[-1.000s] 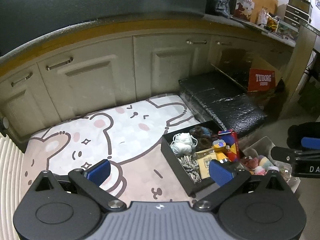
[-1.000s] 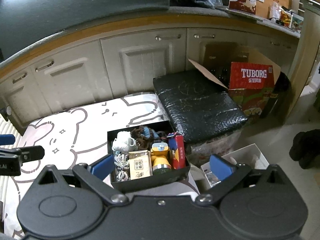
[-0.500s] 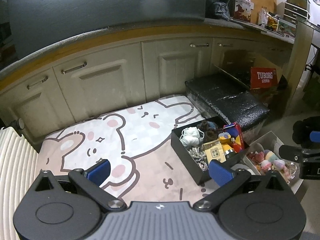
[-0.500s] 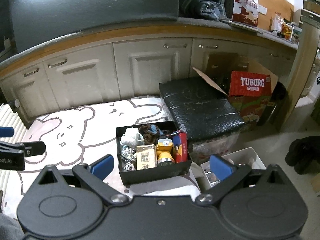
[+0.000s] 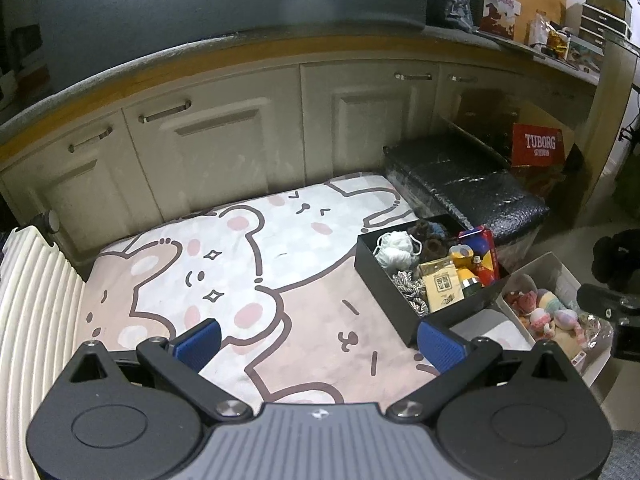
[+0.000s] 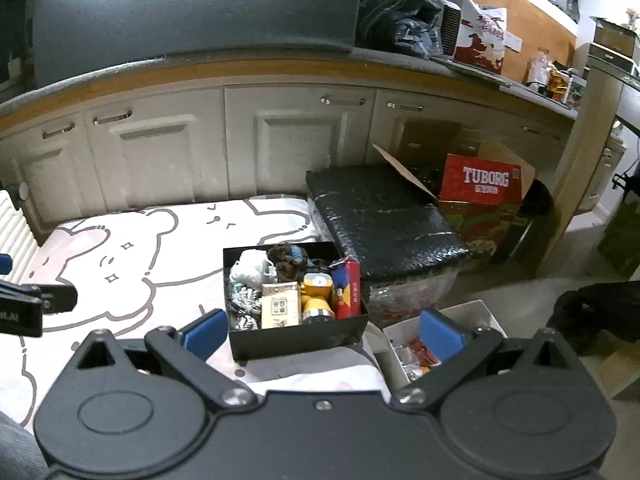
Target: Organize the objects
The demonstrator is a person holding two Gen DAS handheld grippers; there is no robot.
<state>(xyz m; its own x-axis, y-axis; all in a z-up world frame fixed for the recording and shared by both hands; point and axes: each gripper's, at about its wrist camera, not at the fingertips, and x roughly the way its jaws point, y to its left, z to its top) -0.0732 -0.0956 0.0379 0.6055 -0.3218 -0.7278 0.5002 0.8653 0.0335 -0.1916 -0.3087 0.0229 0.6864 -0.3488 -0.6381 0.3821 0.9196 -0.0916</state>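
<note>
A black box point(image 5: 384, 280) point(image 6: 296, 334) stands at the right edge of a cartoon bear mat point(image 5: 240, 264) point(image 6: 120, 256). It holds white yarn point(image 5: 394, 248), a braided rope point(image 6: 242, 304), a tan packet point(image 6: 280, 306), a yellow bottle point(image 6: 318, 294), a red carton point(image 6: 348, 286) and dark knitted pieces point(image 6: 286, 258). A white bin point(image 5: 560, 280) point(image 6: 464, 312) with soft pastel toys point(image 5: 540, 308) sits right of it on the floor. My left gripper point(image 5: 318, 340) hangs open above the mat. My right gripper point(image 6: 322, 330) is open above the box's front wall. Both hold nothing.
Cream cabinets point(image 5: 224, 144) run along the back under a counter. A black wrapped block point(image 6: 384, 216) and a red Tuborg carton point(image 6: 484, 184) lie right of the mat. A white ribbed surface point(image 5: 32, 304) borders the left. A dark bundle point(image 6: 600, 308) lies on the floor.
Both grippers have pulled back and up, so the mat, box and bin look smaller and further away. Both stay open and nothing was picked up.
</note>
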